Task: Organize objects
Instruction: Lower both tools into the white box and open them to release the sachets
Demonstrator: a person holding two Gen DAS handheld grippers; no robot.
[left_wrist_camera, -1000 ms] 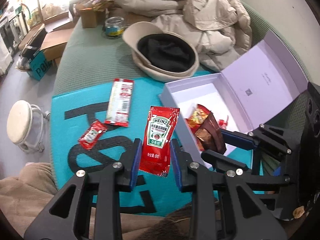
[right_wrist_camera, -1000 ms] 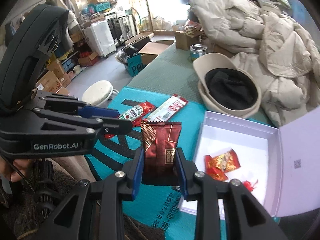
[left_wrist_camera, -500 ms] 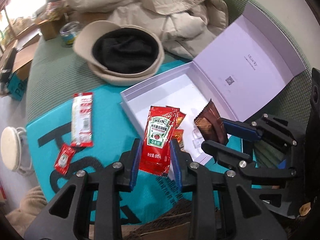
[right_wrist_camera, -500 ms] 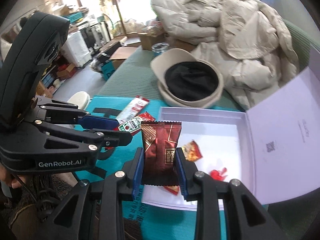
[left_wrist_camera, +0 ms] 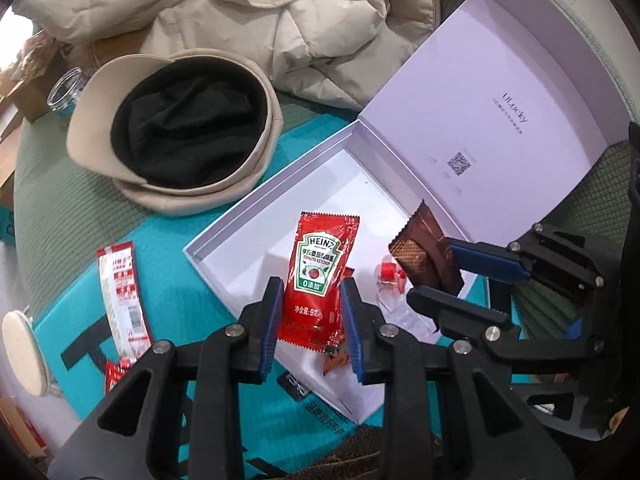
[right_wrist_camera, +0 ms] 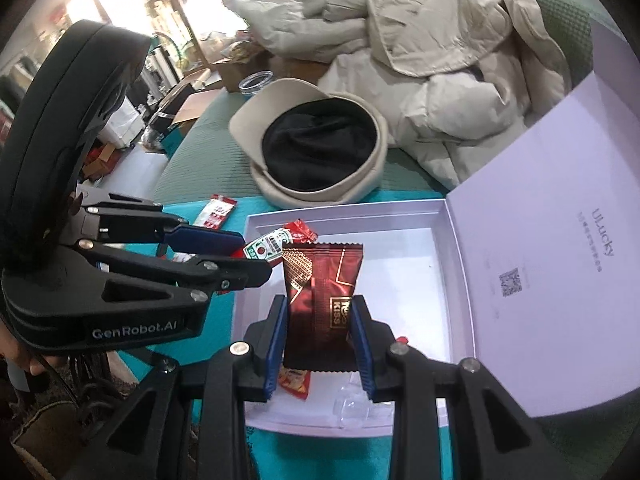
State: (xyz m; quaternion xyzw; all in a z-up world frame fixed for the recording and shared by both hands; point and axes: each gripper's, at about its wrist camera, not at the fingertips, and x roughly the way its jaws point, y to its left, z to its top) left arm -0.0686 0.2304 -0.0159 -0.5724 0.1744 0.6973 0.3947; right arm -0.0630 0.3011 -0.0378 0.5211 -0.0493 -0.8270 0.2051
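Now: left gripper (left_wrist_camera: 308, 316) clamps red Heinz ketchup sachet (left_wrist_camera: 320, 276); right gripper (right_wrist_camera: 320, 336) clamps dark red foil snack packet (right_wrist_camera: 320, 300). Both packets hang over open pale lilac cardboard box (left_wrist_camera: 248, 208), lid up at right.

Advice: lower each toward bare box floor, keep grippers apart, release one at a time, clear of near wall.

Count: held packets 2. In box: 1 orange-red snack packet (right_wrist_camera: 294, 384), 1 small clear-wrapped red candy (left_wrist_camera: 390, 274). On teal mat (left_wrist_camera: 168, 264), left: 1 long red-white sachet (left_wrist_camera: 122, 300), 1 small red sachet (left_wrist_camera: 114, 376), partly hidden.
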